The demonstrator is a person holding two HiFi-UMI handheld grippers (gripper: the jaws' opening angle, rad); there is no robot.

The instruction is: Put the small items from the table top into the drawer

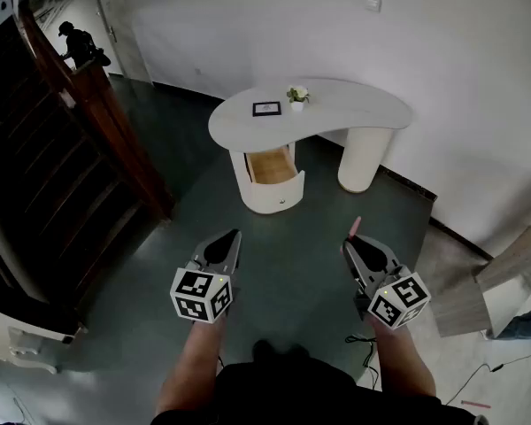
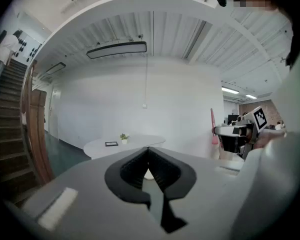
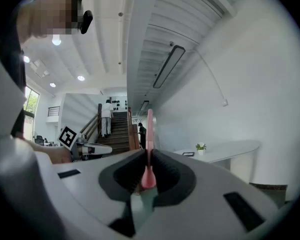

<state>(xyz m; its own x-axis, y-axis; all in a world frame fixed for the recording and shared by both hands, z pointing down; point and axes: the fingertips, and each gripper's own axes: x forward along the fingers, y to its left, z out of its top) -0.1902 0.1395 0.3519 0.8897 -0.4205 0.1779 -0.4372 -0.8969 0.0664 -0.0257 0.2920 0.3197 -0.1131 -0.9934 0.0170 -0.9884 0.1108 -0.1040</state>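
I am standing in what looks like a large open office hall. A dark green floor [image 1: 283, 264] runs up to a tall white wall [image 1: 274, 25]. A wide wooden staircase [image 1: 62, 175] rises on my left with a person [image 3: 106, 116] on it, under a slatted white ceiling [image 2: 140, 29] with a long lamp [image 2: 116, 49]. A curved white table [image 1: 336, 113] with an open drawer [image 1: 273, 166] carries a small plant [image 1: 297, 96] and a picture frame [image 1: 266, 108] on its left half. Cables [image 1: 504, 361] trail over the floor.

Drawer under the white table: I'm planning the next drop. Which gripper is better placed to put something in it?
Likely right. The right gripper is shut on a pink stick; the left gripper is shut, empty. The drawer stands open.
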